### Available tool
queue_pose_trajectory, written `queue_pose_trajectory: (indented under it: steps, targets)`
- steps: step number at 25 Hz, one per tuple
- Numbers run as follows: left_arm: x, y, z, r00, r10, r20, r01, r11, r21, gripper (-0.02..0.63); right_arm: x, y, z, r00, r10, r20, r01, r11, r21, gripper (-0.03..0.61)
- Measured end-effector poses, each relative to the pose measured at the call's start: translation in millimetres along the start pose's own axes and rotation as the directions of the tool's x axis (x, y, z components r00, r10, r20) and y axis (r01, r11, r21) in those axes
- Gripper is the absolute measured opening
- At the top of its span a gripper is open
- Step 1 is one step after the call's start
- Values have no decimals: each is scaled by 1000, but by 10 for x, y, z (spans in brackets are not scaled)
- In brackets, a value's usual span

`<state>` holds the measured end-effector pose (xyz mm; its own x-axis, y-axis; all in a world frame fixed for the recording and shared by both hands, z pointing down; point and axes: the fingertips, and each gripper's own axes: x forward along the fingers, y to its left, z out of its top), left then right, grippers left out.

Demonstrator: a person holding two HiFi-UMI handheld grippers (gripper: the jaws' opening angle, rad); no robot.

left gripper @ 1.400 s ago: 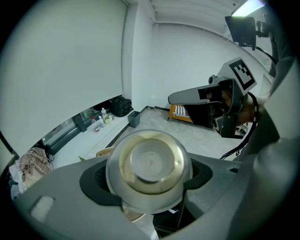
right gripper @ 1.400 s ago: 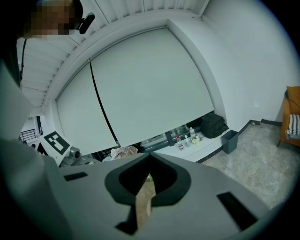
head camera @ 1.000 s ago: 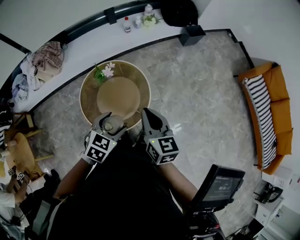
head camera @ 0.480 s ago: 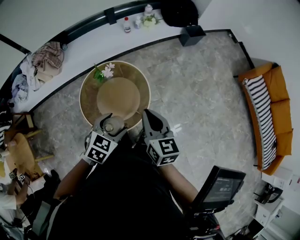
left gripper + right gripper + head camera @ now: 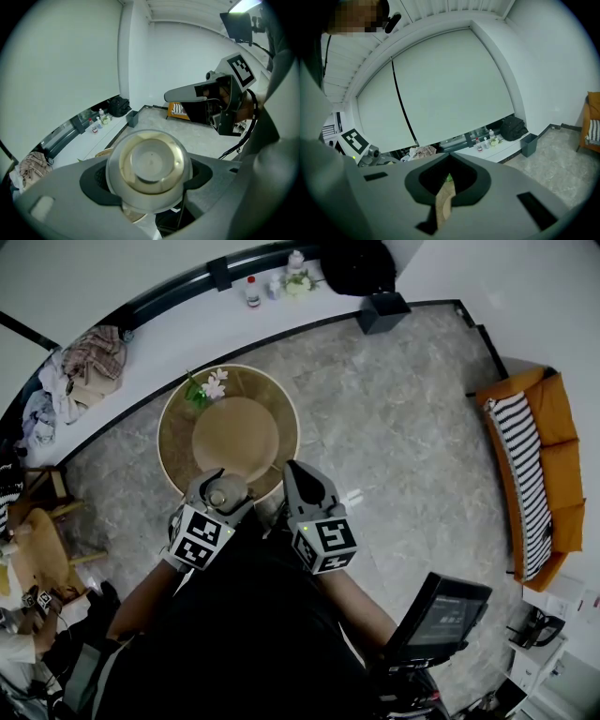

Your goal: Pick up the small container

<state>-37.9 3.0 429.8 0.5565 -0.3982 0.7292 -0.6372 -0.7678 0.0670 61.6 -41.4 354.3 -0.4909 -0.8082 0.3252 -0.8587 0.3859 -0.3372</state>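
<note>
Left claw (image 5: 217,484) clamps the small container (image 5: 150,164), holding it up over the near edge of the round bench (image 5: 172,439).
Almost nothing has shifted over the last second: the container stays gripped and raised, so the pick-up looks complete. Right claw (image 5: 298,472) hangs beside it, closed on nothing.

The person holds both claws close in front of the torso, side by side and just apart, pointing forward. The left claw (image 5: 217,487) has its jaws clamped on either side of a small round container (image 5: 150,161). The right claw (image 5: 298,470) has its jaws closed tip to tip. The left forearm (image 5: 141,592) and right forearm (image 5: 354,604) angle inward from bent elbows.
</note>
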Motion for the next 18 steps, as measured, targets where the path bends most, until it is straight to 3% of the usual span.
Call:
queue_pose_trajectory:
  steps: [18]
  targets:
    - [26,-20,-1,1000,-1,-2,1,1000,-9,337,-11,-20,15,1000,8,8,-8,1000,7,-5]
